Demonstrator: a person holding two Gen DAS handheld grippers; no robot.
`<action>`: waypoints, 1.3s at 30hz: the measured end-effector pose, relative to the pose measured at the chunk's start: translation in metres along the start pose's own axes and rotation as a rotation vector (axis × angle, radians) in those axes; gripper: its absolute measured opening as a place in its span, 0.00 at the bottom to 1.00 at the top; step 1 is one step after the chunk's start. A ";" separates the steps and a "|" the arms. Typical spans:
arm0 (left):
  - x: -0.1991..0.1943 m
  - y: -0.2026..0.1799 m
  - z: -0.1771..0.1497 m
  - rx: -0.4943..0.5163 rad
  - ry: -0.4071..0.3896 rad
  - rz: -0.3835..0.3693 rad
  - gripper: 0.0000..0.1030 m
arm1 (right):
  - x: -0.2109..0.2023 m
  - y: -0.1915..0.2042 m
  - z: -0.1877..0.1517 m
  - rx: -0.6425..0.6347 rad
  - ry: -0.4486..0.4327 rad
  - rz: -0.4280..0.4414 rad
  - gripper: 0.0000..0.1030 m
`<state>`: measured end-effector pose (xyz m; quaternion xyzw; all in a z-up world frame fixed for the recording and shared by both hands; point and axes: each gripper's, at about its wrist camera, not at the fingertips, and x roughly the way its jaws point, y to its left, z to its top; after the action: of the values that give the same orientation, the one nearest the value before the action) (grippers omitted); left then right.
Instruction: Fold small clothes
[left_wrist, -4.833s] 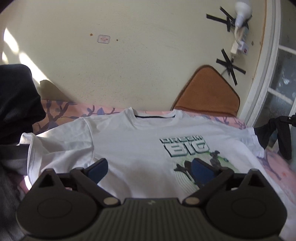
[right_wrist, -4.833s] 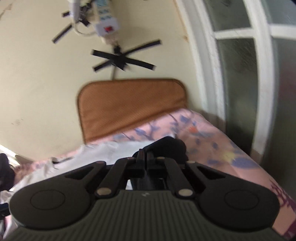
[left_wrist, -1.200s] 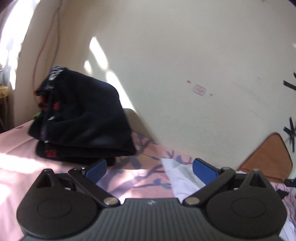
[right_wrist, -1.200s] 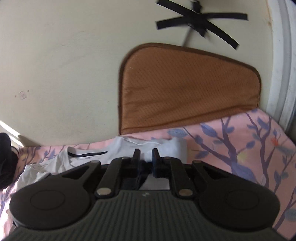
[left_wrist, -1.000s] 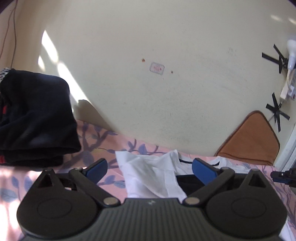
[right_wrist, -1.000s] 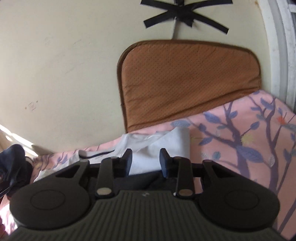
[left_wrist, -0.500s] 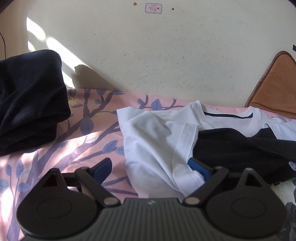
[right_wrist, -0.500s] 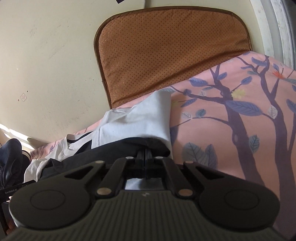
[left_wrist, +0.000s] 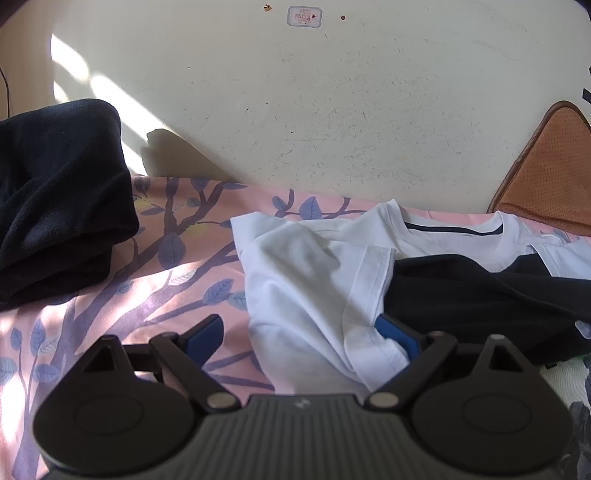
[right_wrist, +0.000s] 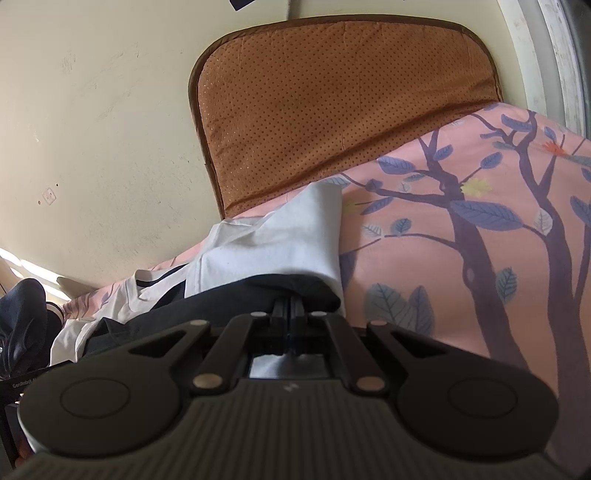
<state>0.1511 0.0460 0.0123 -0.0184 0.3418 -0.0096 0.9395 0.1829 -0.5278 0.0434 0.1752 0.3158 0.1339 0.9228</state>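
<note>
You are mid-fold on the white cotton t-shirt (left_wrist: 314, 280) lying on the pink leaf-print bedsheet (left_wrist: 110, 295) near its wall edge, left gripper (left_wrist: 299, 332) spread open straddling the folded sleeve, right gripper (right_wrist: 290, 306) pinched onto the black fabric layer (right_wrist: 240, 295); next probably needs closing left on the hem.

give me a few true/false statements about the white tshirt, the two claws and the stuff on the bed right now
1. The left claw is open. True.
2. The right claw is wide open, well above the bed. False: its jaws are together, low at the dark band lying across the white t-shirt.
3. A dark folded garment lies on the bedsheet, apart from the shirt. True.
4. The t-shirt lies spread flat with both sleeves out. False: in the left wrist view the near sleeve is folded in over the body.
5. An orange-brown cushion leans against the wall. True.
</note>
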 end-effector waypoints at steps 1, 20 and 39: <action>0.000 0.000 0.000 -0.001 0.002 -0.001 0.89 | -0.001 0.000 0.000 0.000 -0.003 0.002 0.03; 0.003 0.000 0.001 -0.005 0.017 0.004 0.92 | -0.006 0.048 -0.011 -0.250 0.027 0.168 0.57; 0.004 0.000 0.001 -0.001 0.020 0.008 0.94 | -0.022 0.028 -0.006 -0.122 -0.127 0.270 0.64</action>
<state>0.1544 0.0461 0.0101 -0.0173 0.3512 -0.0057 0.9361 0.1578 -0.5089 0.0622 0.1677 0.2215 0.2643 0.9236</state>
